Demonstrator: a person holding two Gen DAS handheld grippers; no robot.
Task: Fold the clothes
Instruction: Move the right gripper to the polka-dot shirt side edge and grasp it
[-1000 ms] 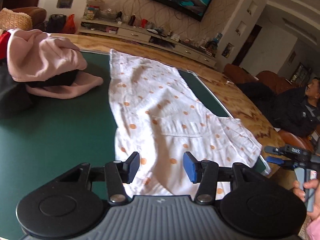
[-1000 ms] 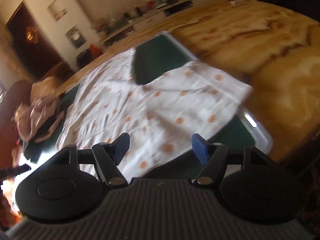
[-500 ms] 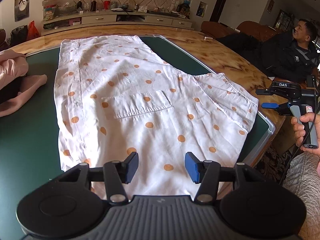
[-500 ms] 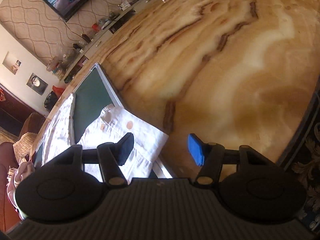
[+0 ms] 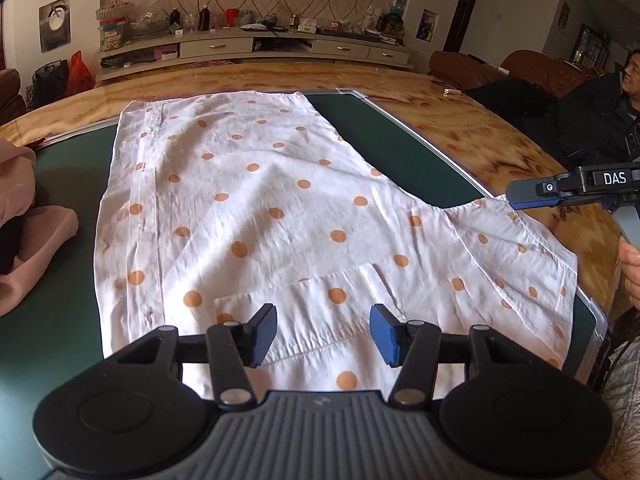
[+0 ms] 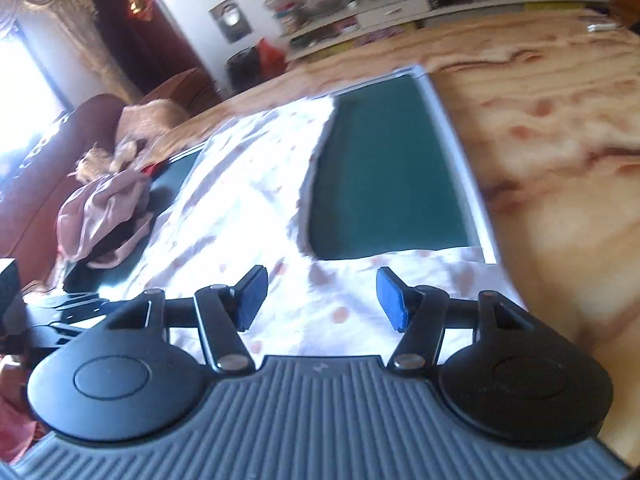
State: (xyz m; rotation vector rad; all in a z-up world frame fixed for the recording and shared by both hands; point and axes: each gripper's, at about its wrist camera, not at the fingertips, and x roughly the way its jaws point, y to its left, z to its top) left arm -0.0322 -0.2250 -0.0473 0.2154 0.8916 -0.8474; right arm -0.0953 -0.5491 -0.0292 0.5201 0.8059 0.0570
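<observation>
The desk [image 5: 460, 120] is a broad marbled top carrying a green mat [image 5: 52, 320], and the mat is the landmark here. On the mat lies the shirt [image 5: 260, 200], white with orange dots, spread flat and face up, its button strip running along the side nearer a pink garment [image 5: 36, 240] that is heaped at the mat's left edge. One short sleeve [image 5: 520, 264] reaches the mat's right edge and slightly overhangs the metal rim.

The step in hand looks like taking hold for the first fold. The left gripper [image 5: 322, 334] hovers over the chest pocket [image 5: 304, 300] at the mat's near side, fingers spread, nothing between them. The right gripper [image 6: 318, 294] hangs above the sleeve near the mat's right rim; its jaws are closing, with cloth below them but none yet pinched (the right view is blurred, so contact is hard to judge).

To do this well, I would catch the sleeve at its outer hem, not mid-panel, so the layer lifts cleanly. The left gripper should take the shoulder seam or bottom edge on the same side, so both points travel together toward the button strip. Pinch one layer only, lift just clear of the mat, and keep the fold line straight.
</observation>
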